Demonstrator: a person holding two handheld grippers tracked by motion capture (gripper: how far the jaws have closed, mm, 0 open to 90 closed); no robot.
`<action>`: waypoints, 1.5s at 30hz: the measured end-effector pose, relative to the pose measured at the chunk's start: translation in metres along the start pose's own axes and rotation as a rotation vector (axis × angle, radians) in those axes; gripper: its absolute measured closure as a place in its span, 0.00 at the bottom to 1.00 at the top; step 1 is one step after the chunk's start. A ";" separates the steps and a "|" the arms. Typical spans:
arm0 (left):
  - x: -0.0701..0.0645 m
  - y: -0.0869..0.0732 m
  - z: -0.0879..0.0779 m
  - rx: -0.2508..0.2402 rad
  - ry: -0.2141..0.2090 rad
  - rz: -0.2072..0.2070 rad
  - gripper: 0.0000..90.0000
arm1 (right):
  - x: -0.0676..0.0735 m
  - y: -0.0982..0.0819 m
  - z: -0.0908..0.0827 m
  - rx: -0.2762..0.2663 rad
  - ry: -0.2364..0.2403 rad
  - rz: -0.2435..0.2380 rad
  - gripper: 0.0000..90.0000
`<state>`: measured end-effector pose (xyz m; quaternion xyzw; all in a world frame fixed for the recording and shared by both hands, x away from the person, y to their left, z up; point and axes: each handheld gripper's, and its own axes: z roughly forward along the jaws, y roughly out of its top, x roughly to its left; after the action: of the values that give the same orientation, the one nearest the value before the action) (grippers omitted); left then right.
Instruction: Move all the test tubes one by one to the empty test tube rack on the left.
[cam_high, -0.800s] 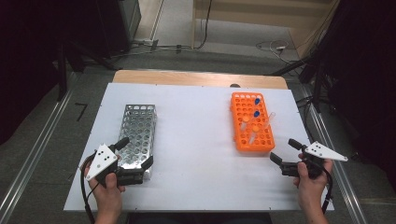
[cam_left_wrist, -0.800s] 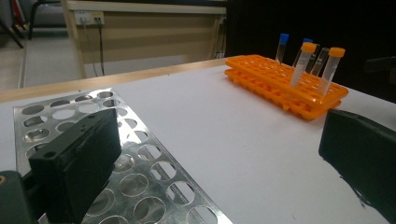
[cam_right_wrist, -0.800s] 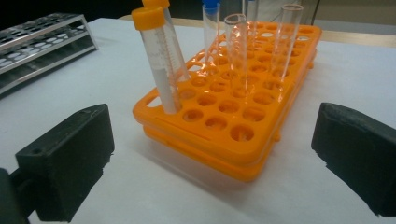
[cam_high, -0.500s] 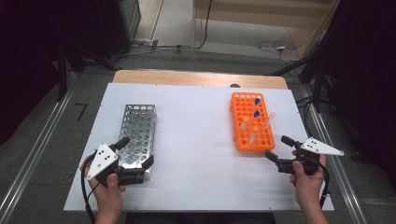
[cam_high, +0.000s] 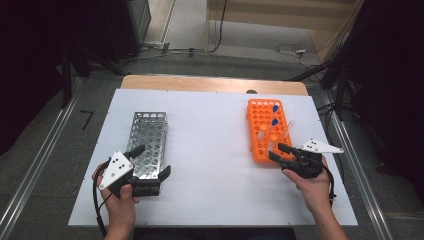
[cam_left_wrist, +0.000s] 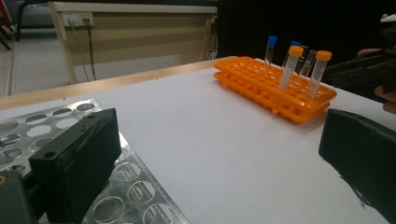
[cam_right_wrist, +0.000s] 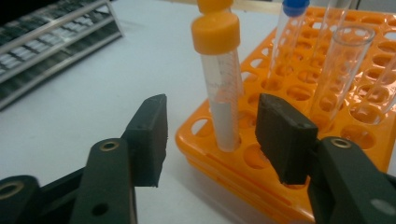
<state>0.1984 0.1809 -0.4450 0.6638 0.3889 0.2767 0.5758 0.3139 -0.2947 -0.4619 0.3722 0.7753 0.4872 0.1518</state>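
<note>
Fingers (cam_right_wrist: 280, 135) of your right gripper (cam_right_wrist: 212, 140) stand apart, one on each side of the nearest orange-capped tube (cam_right_wrist: 219, 84), with a gap between each pad and the tube; they grasp nothing and have just been closing in. That tube stands upright in a hole at the near corner of the orange rack (cam_right_wrist: 299, 177). From above, your right gripper (cam_high: 280, 152) sits at the near end of the orange rack (cam_high: 260, 135), on the right half of the white desk (cam_high: 210, 145).

Your left gripper (cam_high: 150, 165) holds its fingers spread wide and released. One finger (cam_left_wrist: 77, 163) lies over the near end of the metal rack (cam_left_wrist: 140, 196), and the other (cam_left_wrist: 362, 158) hangs over bare desk beside it; whether the first one touches the metal is hard to tell. The metal rack (cam_high: 147, 140) lies on the left half of the desk, well apart from the orange one.

Farther along the orange rack stand a second orange-capped tube (cam_left_wrist: 319, 70), two blue-capped tubes (cam_left_wrist: 270, 49) and a couple of clear uncapped tubes (cam_right_wrist: 341, 70).
</note>
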 end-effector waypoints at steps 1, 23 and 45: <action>0.000 0.000 0.000 0.000 0.000 0.000 0.00 | 0.000 0.000 0.003 0.008 -0.013 0.003 0.51; -0.010 -0.004 0.005 0.033 -0.048 0.006 0.00 | 0.004 -0.012 0.026 0.011 -0.085 -0.037 0.80; -0.040 0.029 0.029 0.107 -0.155 -0.008 0.01 | 0.023 0.015 -0.002 -0.080 -0.012 -0.072 0.81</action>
<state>0.2065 0.1308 -0.4188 0.7115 0.3599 0.2010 0.5691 0.3040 -0.2751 -0.4448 0.3405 0.7671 0.5100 0.1885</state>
